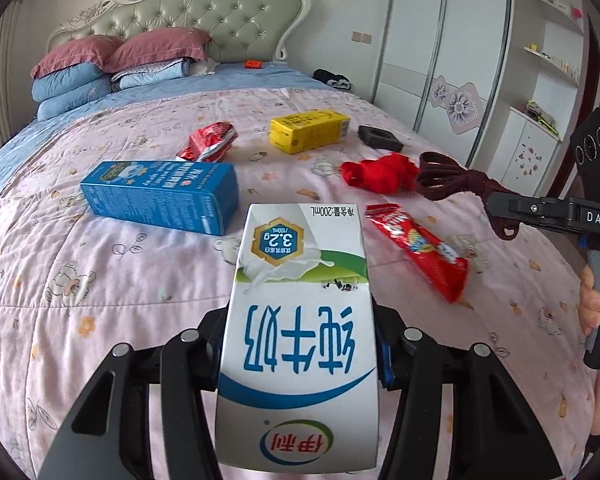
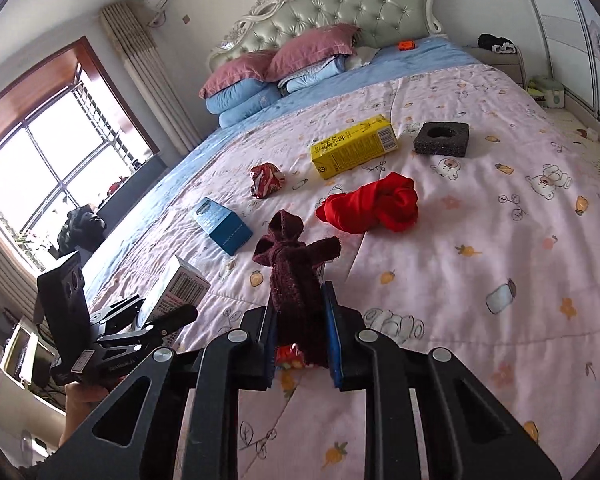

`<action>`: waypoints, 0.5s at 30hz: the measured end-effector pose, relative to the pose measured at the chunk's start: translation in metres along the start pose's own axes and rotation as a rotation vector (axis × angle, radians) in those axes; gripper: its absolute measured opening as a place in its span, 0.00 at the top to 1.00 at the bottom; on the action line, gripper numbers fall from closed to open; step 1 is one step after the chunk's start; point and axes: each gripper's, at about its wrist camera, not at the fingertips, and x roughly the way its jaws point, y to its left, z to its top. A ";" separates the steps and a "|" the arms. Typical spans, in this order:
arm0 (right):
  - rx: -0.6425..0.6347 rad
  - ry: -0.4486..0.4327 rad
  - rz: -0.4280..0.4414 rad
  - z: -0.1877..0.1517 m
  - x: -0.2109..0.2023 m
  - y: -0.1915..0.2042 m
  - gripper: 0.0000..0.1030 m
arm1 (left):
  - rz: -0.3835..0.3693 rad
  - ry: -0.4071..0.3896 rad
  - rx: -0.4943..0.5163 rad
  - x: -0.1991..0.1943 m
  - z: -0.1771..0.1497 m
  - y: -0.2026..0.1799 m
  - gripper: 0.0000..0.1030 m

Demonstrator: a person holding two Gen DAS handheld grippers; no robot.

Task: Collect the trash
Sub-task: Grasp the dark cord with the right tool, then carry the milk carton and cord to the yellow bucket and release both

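The left gripper [image 1: 300,344] clamps a white milk carton [image 1: 300,320] above the bed [image 1: 100,300] — the right gripper [image 2: 300,344] pinches a dark maroon knitted strip [image 2: 292,280], also lifted.

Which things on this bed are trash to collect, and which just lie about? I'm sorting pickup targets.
Trash: milk carton in the left tool, blue carton, yellow carton, crumpled red wrapper, long red wrapper.

Lying about: maroon knit strap in the right tool, red cloth, foam block, pillows.
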 end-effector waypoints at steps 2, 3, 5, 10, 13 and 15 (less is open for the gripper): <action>-0.003 -0.019 -0.009 -0.011 -0.017 0.000 0.81 | -0.029 0.007 0.030 -0.008 -0.003 -0.026 0.48; -0.001 -0.026 -0.008 -0.017 -0.025 -0.002 0.81 | -0.042 0.006 0.044 -0.011 -0.004 -0.038 0.48; 0.016 -0.037 -0.003 -0.029 -0.042 -0.008 0.81 | -0.087 0.010 0.056 -0.017 -0.007 -0.062 0.48; 0.052 -0.078 -0.038 -0.056 -0.094 -0.033 0.81 | -0.135 0.030 0.130 -0.018 -0.012 -0.127 0.48; 0.073 -0.106 -0.077 -0.073 -0.129 -0.051 0.81 | -0.164 0.055 0.183 -0.011 -0.014 -0.166 0.48; 0.085 -0.120 -0.106 -0.083 -0.152 -0.065 0.81 | -0.181 0.066 0.225 -0.005 -0.014 -0.195 0.48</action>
